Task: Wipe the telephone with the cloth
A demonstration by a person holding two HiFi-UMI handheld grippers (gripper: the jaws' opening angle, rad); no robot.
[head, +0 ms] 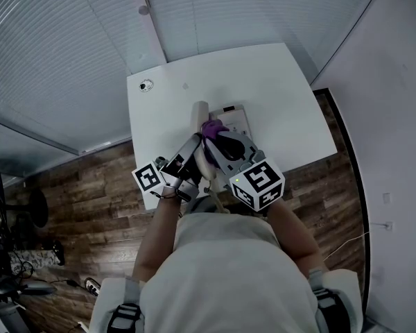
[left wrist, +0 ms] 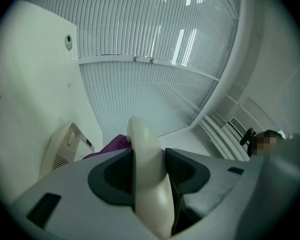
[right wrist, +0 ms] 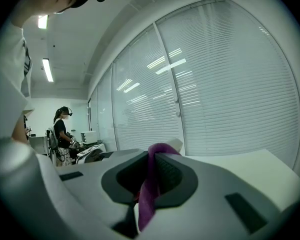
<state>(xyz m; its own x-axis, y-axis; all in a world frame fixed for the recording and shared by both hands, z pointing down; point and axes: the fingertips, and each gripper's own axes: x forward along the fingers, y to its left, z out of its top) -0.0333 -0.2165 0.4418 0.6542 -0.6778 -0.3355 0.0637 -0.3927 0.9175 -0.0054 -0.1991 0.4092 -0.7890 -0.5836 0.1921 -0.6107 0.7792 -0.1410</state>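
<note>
1. The left gripper [left wrist: 149, 159] is clamped on the cream handset [left wrist: 145, 139]. Both dark pads press its sides, and its rounded end rises past the jaw tips.
2. The right gripper [right wrist: 152, 169] is closed on the purple cloth [right wrist: 149, 199]. A thin fold is pinched between the pads, a loop stands above the jaw tips, and a strip hangs down towards the camera.
3. Just beyond the left gripper's tips, on the left of the handset in its view, the cloth [left wrist: 115, 146] bunches right against the handset.
4. From the right gripper, the handset's [right wrist: 176, 144] pale end peeks out directly behind the cloth's loop.
5. In the head view the left gripper [head: 197, 144] and the right gripper [head: 218, 141] meet tip to tip in front of the person, with the cloth [head: 213, 126] between them on the handset [head: 201, 111].
6. The telephone base [head: 237, 120] sits just ahead of the right gripper's tips. In the left gripper view the telephone base [left wrist: 60, 151] is near, to the left of the jaws.
7. The base rests on the white table [head: 277, 89], which spreads under and beyond both grippers.
8. Past the table stand closed blinds [right wrist: 230, 74].
9. Far off to the right gripper's left, a person [right wrist: 62, 129] stands at a bench.
</note>
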